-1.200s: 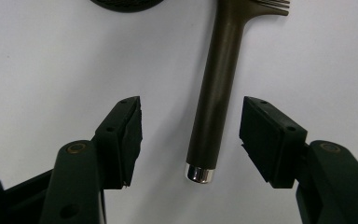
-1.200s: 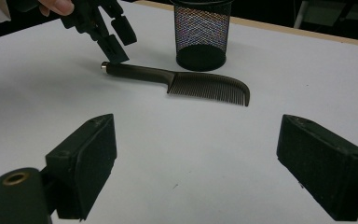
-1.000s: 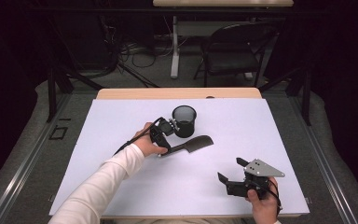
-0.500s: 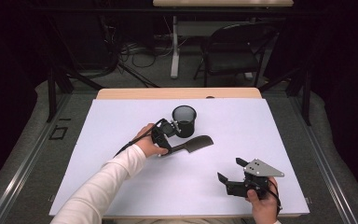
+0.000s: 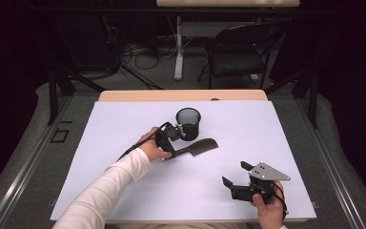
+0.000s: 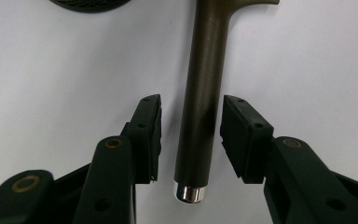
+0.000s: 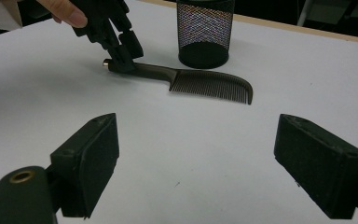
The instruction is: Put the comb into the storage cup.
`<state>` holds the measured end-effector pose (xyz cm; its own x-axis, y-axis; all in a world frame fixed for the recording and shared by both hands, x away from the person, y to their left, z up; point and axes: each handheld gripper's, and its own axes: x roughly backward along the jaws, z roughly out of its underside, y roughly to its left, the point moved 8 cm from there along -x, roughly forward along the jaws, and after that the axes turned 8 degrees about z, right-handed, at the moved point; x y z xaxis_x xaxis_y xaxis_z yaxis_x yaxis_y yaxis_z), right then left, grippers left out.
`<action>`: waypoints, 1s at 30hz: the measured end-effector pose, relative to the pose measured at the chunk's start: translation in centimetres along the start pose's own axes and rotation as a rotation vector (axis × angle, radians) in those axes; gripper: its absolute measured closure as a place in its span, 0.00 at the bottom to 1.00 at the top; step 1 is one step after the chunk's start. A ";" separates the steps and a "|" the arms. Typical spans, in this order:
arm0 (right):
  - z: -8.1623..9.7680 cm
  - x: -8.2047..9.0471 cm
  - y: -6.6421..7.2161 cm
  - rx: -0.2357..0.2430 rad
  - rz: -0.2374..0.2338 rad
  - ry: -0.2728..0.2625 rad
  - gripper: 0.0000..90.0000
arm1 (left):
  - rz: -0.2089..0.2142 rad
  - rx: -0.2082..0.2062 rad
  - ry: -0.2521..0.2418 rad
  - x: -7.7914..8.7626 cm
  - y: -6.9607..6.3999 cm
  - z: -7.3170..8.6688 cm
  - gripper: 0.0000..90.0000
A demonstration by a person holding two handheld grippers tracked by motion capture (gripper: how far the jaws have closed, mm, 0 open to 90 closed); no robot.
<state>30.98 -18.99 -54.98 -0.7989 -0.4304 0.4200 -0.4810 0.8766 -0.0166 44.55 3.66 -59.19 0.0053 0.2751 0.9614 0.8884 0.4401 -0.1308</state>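
Note:
A dark comb (image 5: 202,148) lies flat on the white table top, its handle (image 6: 200,116) pointing toward the person and its teeth (image 7: 209,84) facing the right gripper. My left gripper (image 5: 171,150) points down over the handle end. Its jaws straddle the handle and have just been closing. A gap still shows beside the left pad (image 6: 149,135), and the right pad is almost on the handle. A black mesh cup (image 5: 188,123) stands upright just behind the comb. My right gripper (image 5: 234,173) rests open near the front right of the table, with nothing between its pads (image 7: 93,158).
The white sheet (image 5: 124,124) covers most of the table; a wooden strip (image 5: 181,95) shows along the far edge. Beyond the table stand a dark chair (image 5: 238,52) and cables on the floor. The left gripper's cable trails back over the sleeve.
The left gripper's jaws have narrowed around the comb handle. Both hands, the comb and the cup have kept their places.

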 end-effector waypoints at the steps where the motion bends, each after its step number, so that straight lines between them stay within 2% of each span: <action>1: 0.0 0.0 0.0 -0.002 -0.001 -0.002 0.15 | 0.005 -0.002 0.005 -0.1 -0.1 0.0 0.65; 6: 0.0 0.0 0.0 0.000 -0.002 0.002 0.16 | -0.010 -0.032 0.018 -0.3 0.0 0.0 0.66; 20: 0.0 0.0 0.0 0.000 -0.002 0.001 0.16 | -0.008 -0.032 0.035 -0.9 -0.1 0.0 0.71; 30: 0.0 0.0 0.0 0.001 -0.003 0.002 0.16 | -0.010 -0.052 0.043 -1.1 -0.2 0.0 0.74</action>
<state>30.95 -18.98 -54.99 -0.7970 -0.4326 0.4215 -0.4835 0.8752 -0.0160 44.41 3.27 -60.26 0.0151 0.2334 0.9723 0.9110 0.3977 -0.1096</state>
